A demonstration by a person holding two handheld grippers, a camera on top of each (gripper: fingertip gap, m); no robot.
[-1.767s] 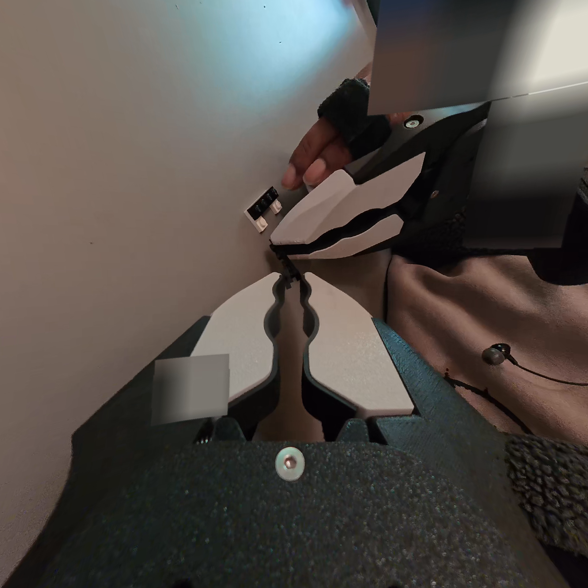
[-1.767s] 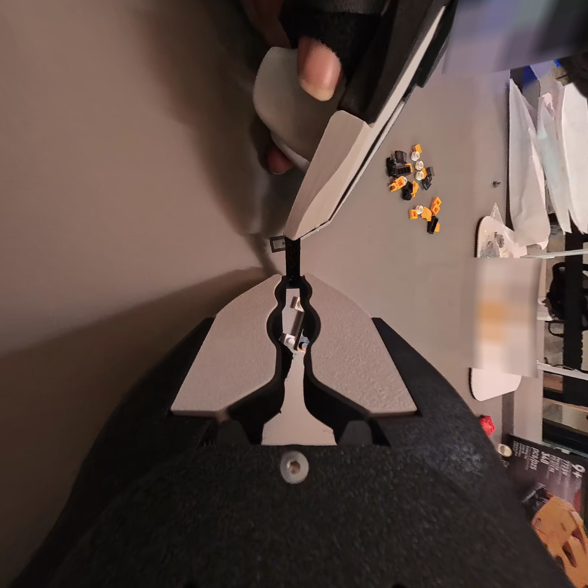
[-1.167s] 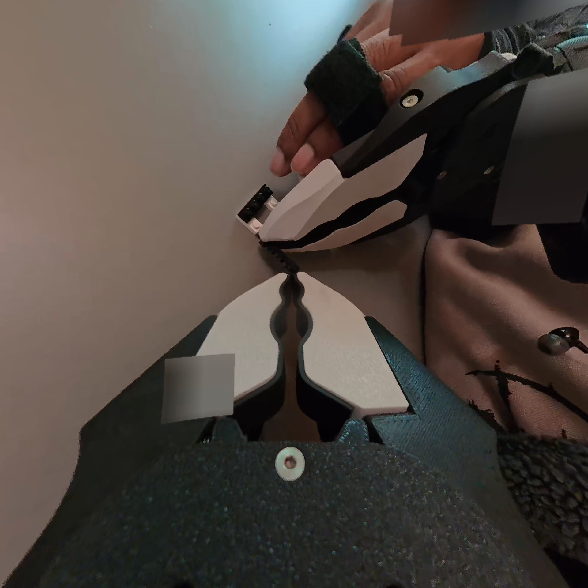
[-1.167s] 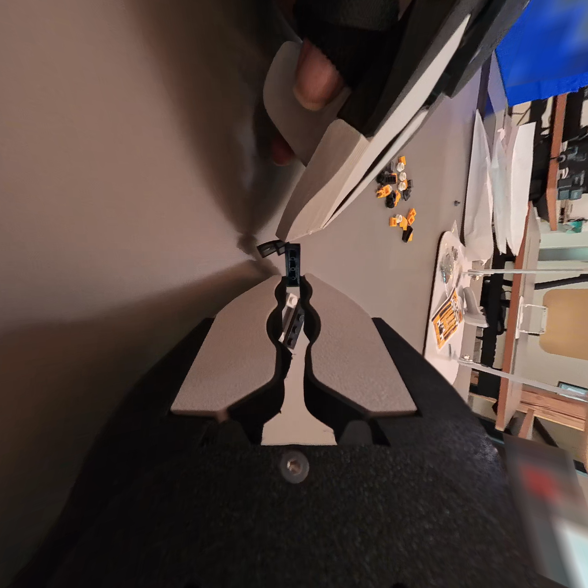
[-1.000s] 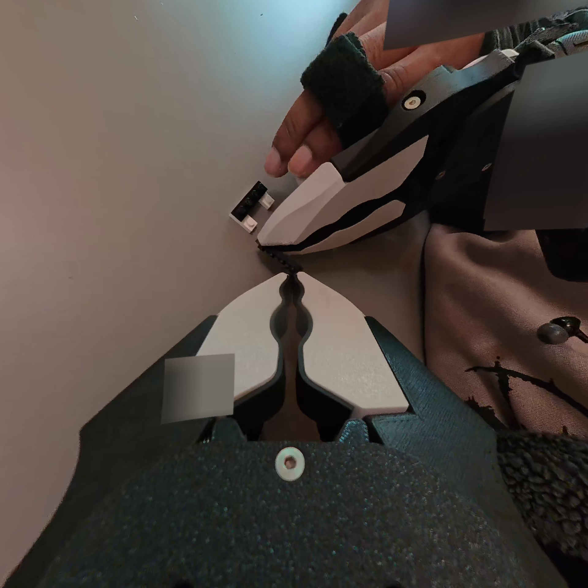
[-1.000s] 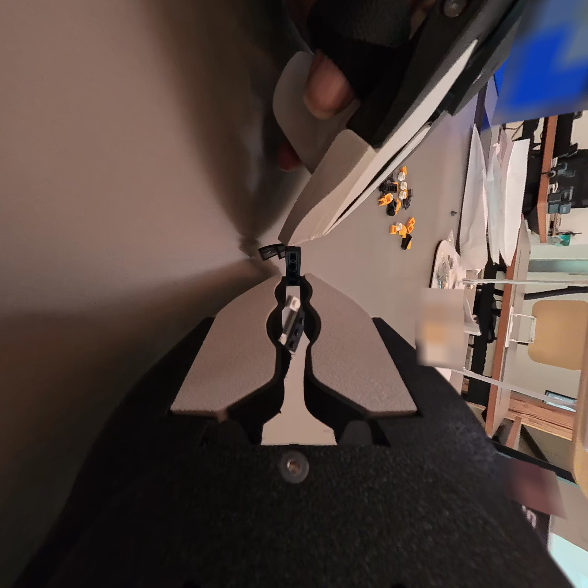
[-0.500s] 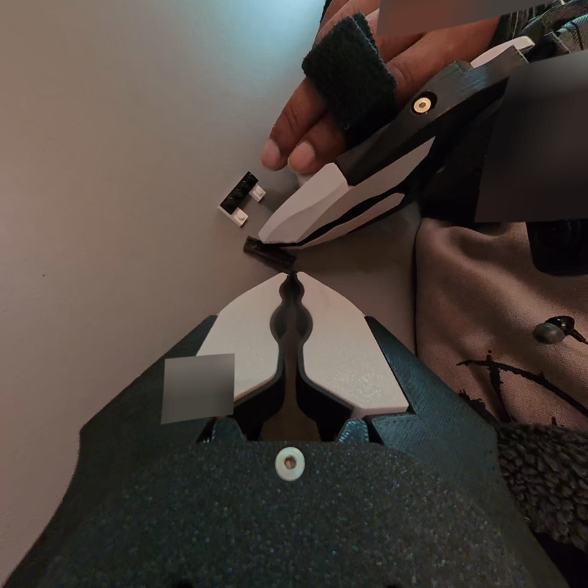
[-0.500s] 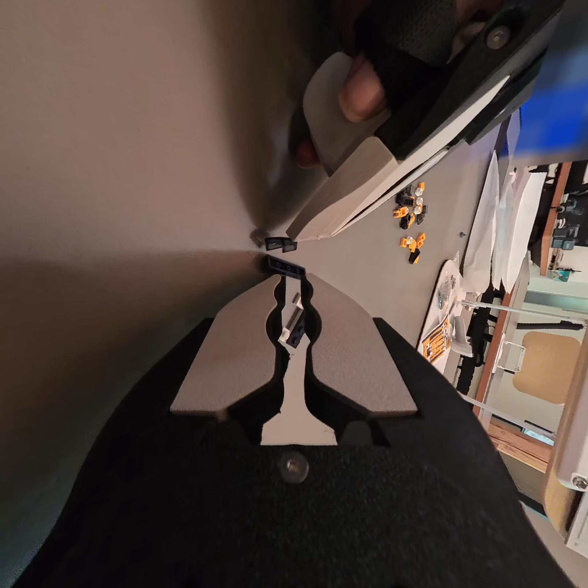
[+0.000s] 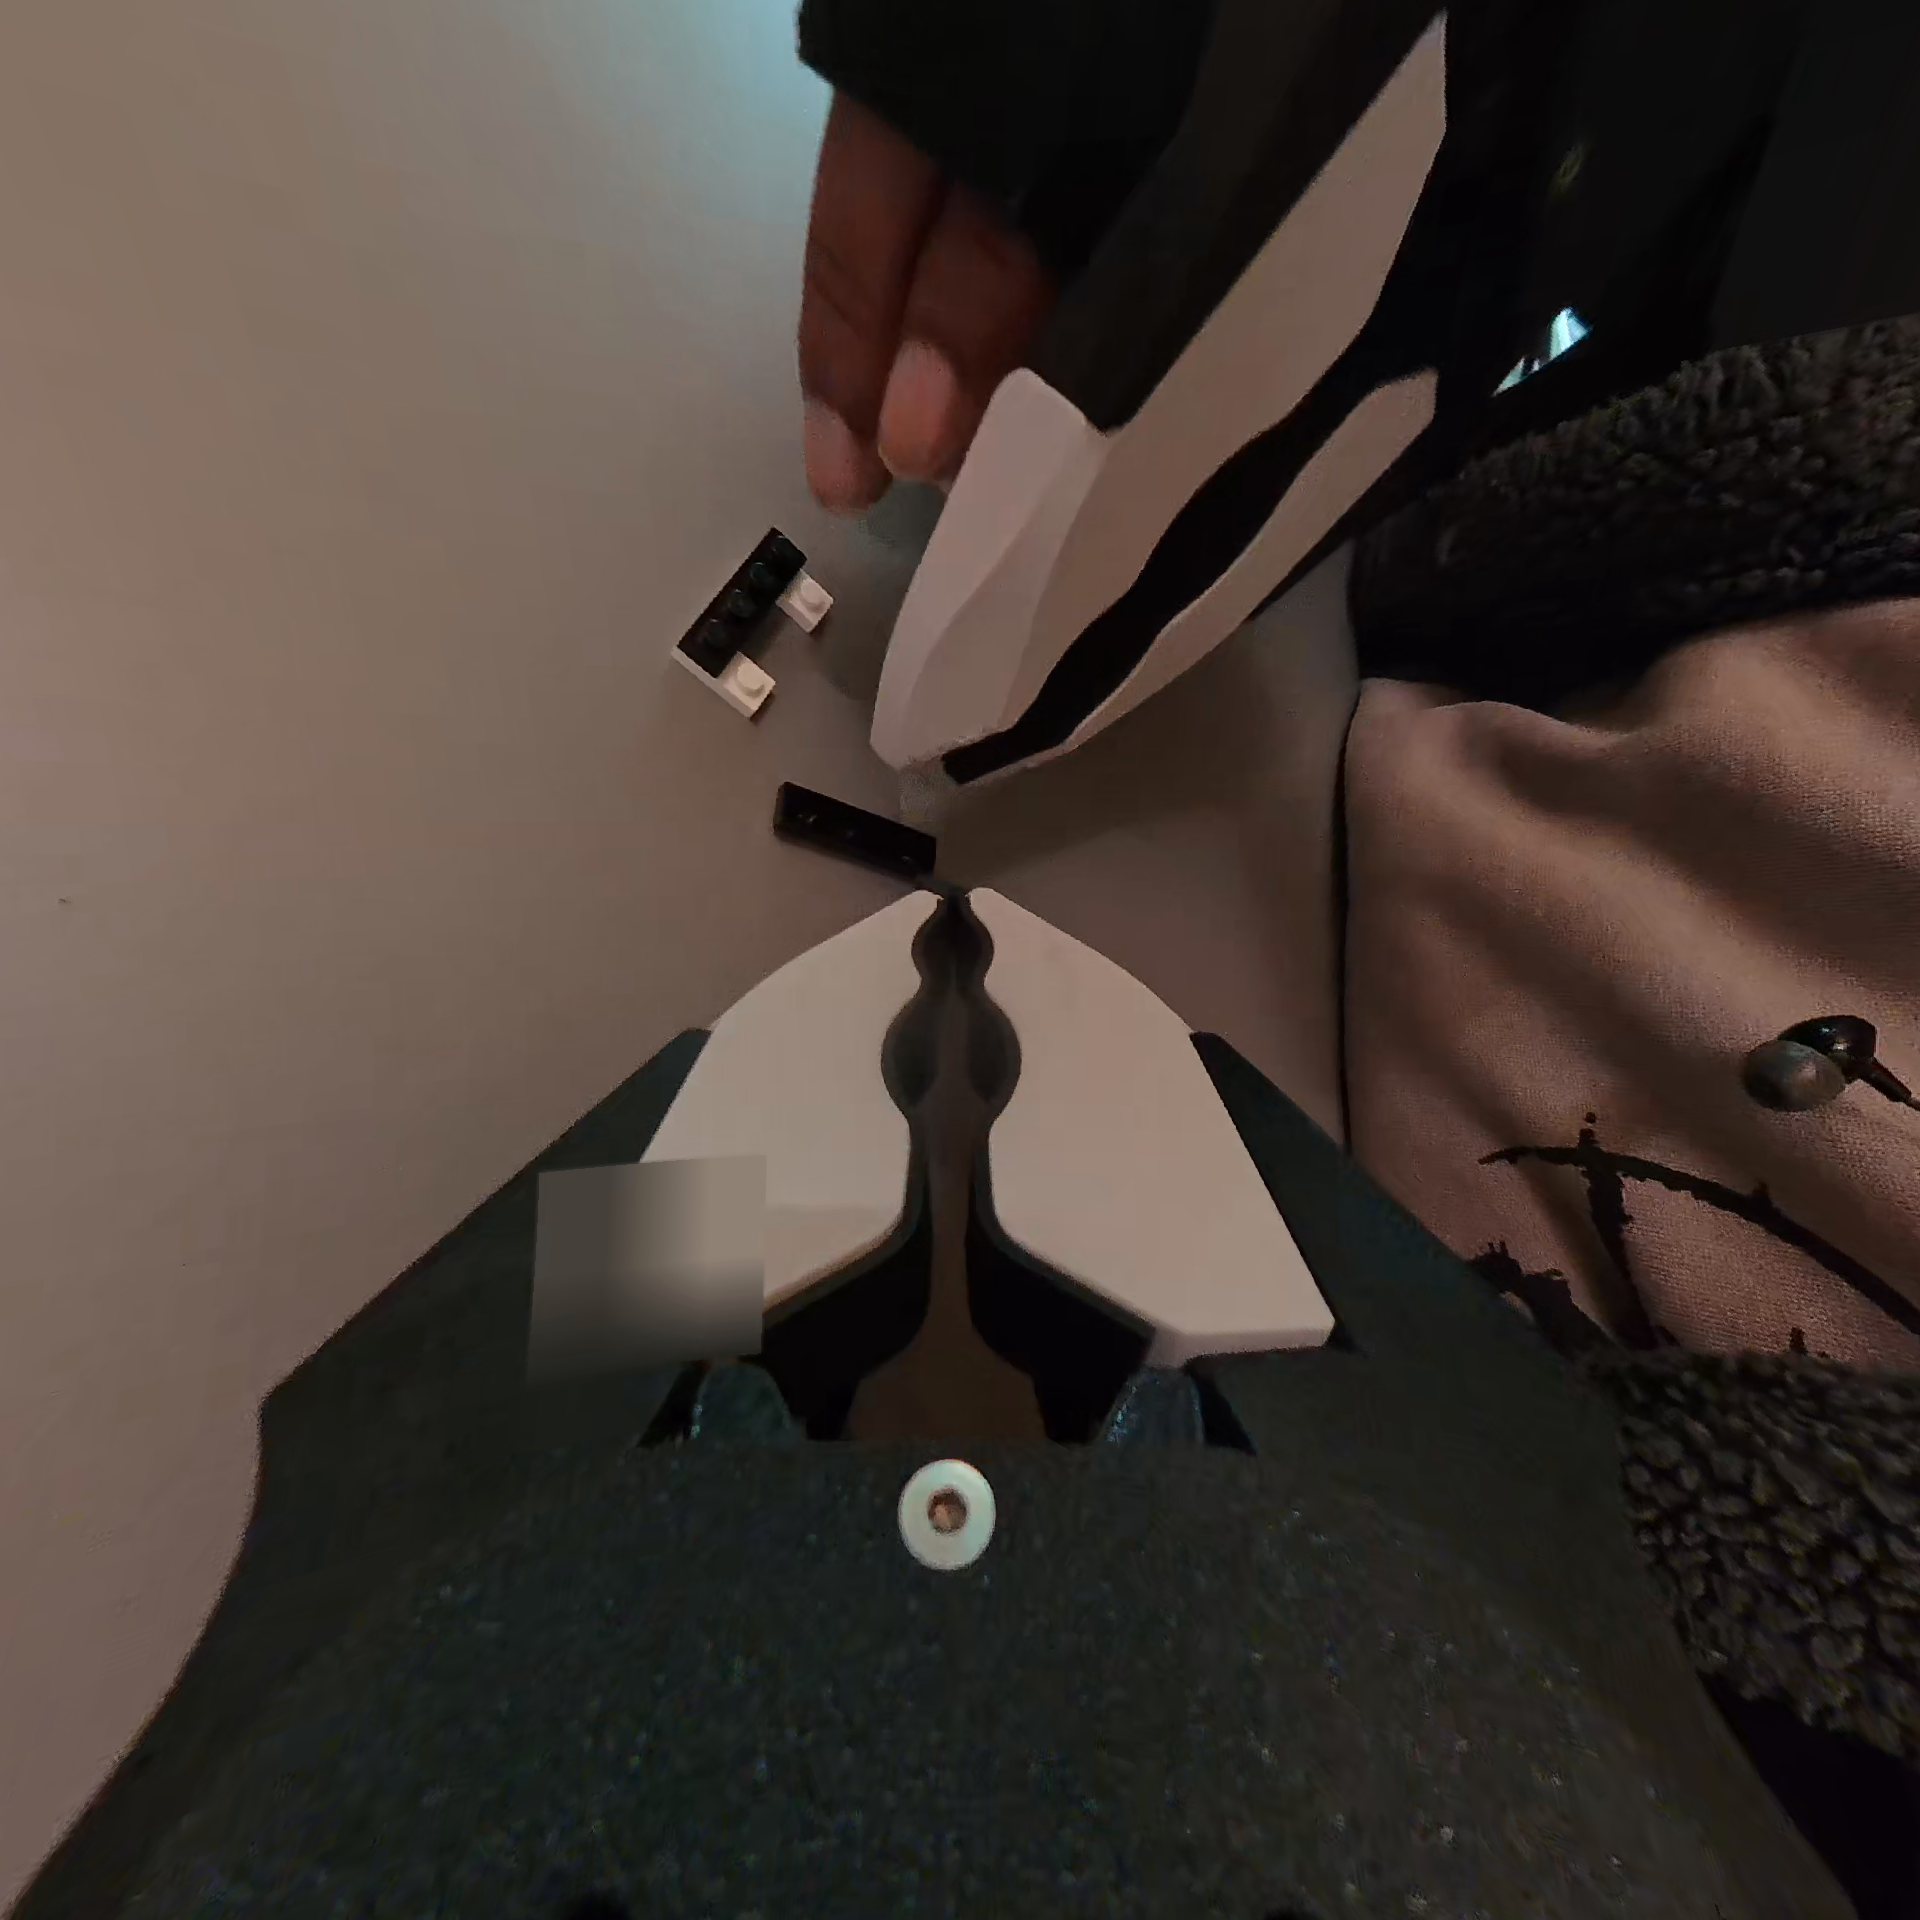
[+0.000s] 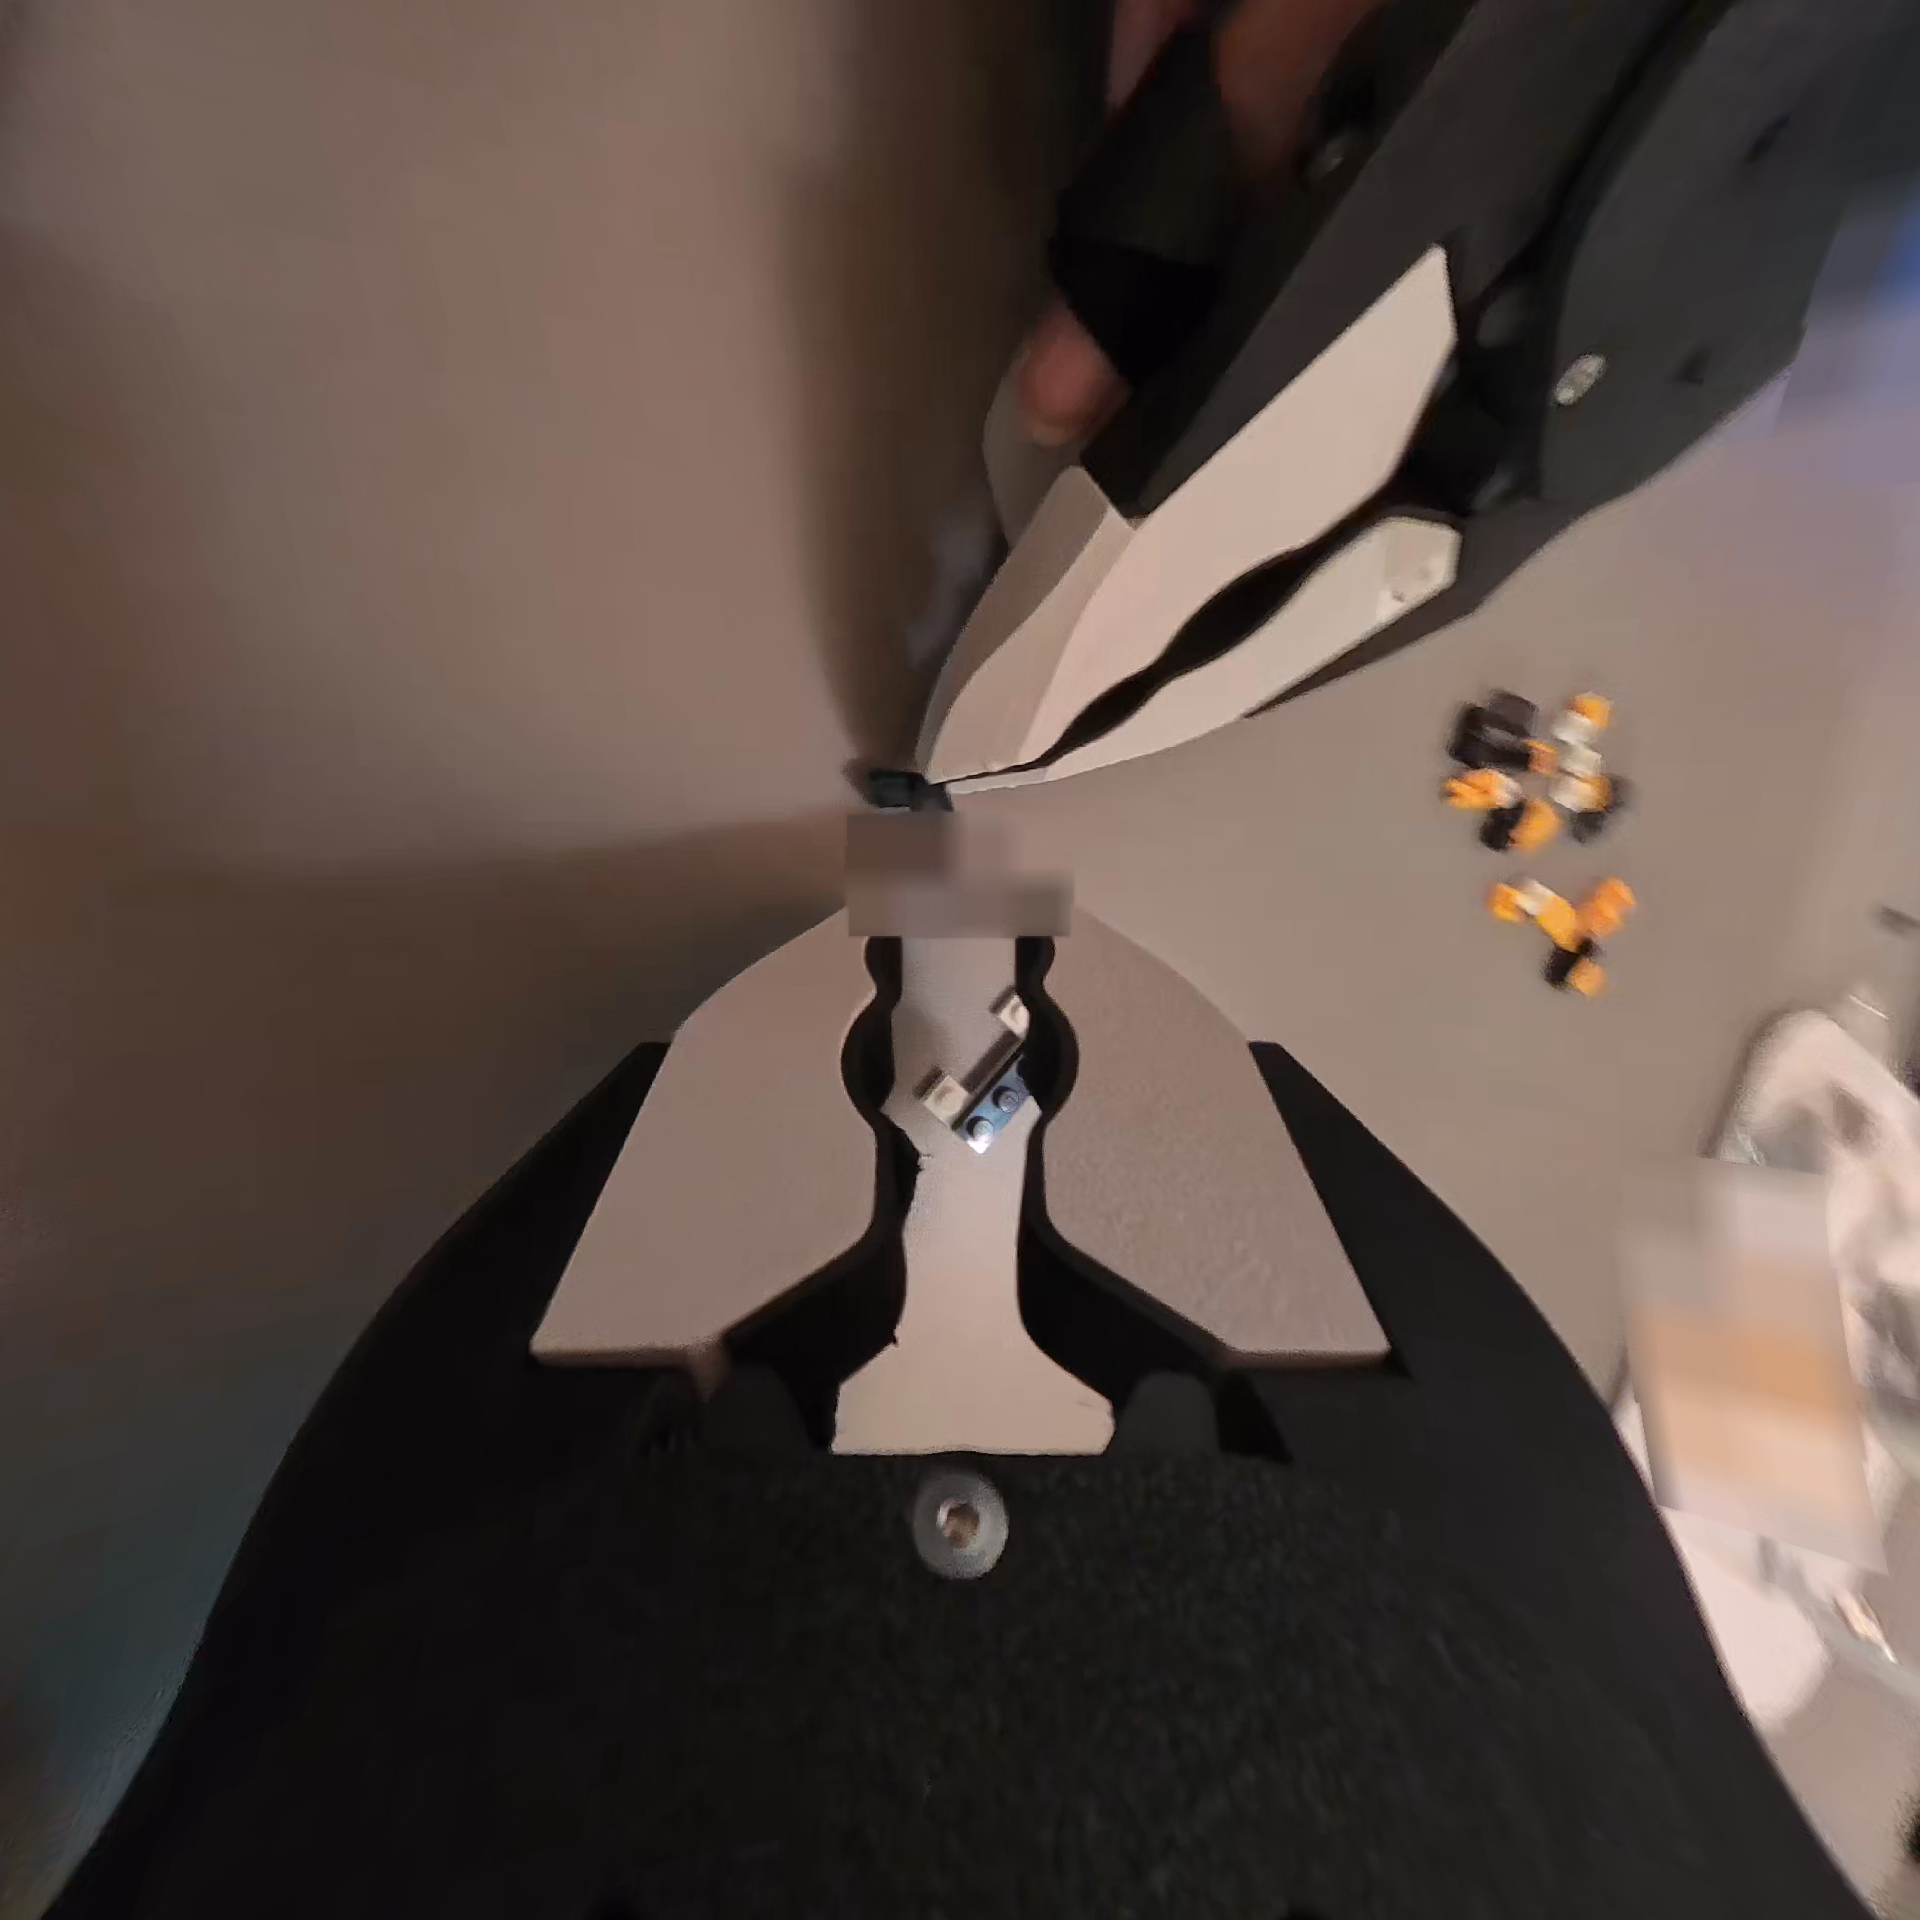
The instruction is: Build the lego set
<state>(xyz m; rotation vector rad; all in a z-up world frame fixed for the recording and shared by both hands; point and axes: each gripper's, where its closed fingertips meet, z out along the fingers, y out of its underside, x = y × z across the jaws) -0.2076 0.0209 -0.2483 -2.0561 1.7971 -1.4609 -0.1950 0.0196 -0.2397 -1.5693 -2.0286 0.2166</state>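
My left gripper (image 9: 949, 896) is shut, with a small black piece pinched at its tips; it also shows in the right wrist view (image 10: 940, 784) with the small black piece (image 10: 891, 784). A black plate (image 9: 854, 829) lies flat on the grey table, just ahead of my left tips. My right gripper (image 9: 925, 774) hangs steeply over the plate's right end; its jaws stand apart and empty in its own view (image 10: 958, 935). A black-and-white lego assembly (image 9: 750, 623) lies farther left, also seen between my right fingers (image 10: 971, 1091).
A heap of orange, black and white loose pieces (image 10: 1538, 821) lies to the right. A white tray (image 10: 1787, 1101) with bags stands at the far right, blurred. The person's hand (image 9: 894, 343) and tan garment (image 9: 1610, 935) crowd the near right side.
Both grippers held the black plate between their tips. My right gripper has opened and let it go; the plate now lies on the table. The right gripper has tilted steeper.
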